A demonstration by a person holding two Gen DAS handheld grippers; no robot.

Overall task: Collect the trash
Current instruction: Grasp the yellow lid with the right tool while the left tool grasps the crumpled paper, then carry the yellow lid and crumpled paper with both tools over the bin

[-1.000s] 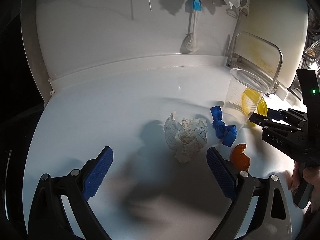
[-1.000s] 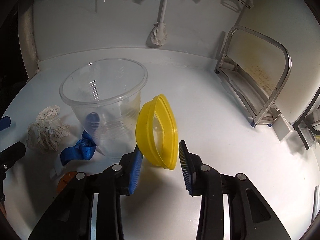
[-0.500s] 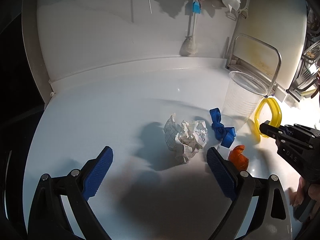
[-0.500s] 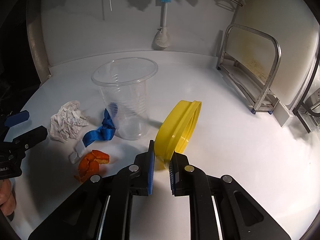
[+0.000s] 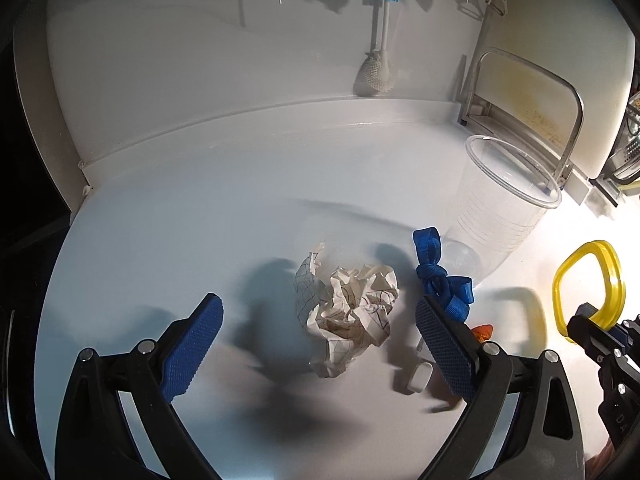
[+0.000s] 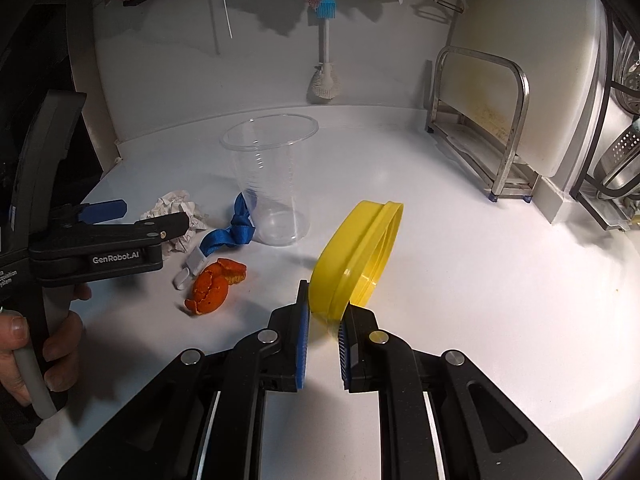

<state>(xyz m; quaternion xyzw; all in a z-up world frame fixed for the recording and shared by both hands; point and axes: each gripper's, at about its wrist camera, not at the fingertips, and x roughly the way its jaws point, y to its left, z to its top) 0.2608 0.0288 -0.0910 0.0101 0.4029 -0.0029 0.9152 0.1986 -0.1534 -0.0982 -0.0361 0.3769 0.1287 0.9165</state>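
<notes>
Right claw (image 6: 324,322), lower centre, clamped on the yellow lid (image 6: 360,252) by its rim; the tilted lid may slip. Left claw (image 5: 316,344) apart around crumpled paper (image 5: 348,312); may nudge it.

orange peel (image 5: 482,331) mostly hidden behind left gripper (image 5: 316,344)

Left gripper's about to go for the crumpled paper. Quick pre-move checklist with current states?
1. Left gripper jaws wide: ok.
2. Crumpled paper between left fingers, untouched: ok.
3. Blue strap clear of the closing path: not ok, it lies against the right-side finger.
4. Right gripper shut on yellow lid: ok.
5. Clear cup upright, empty: ok.
6. Orange peel out of the way: cannot tell.
</notes>
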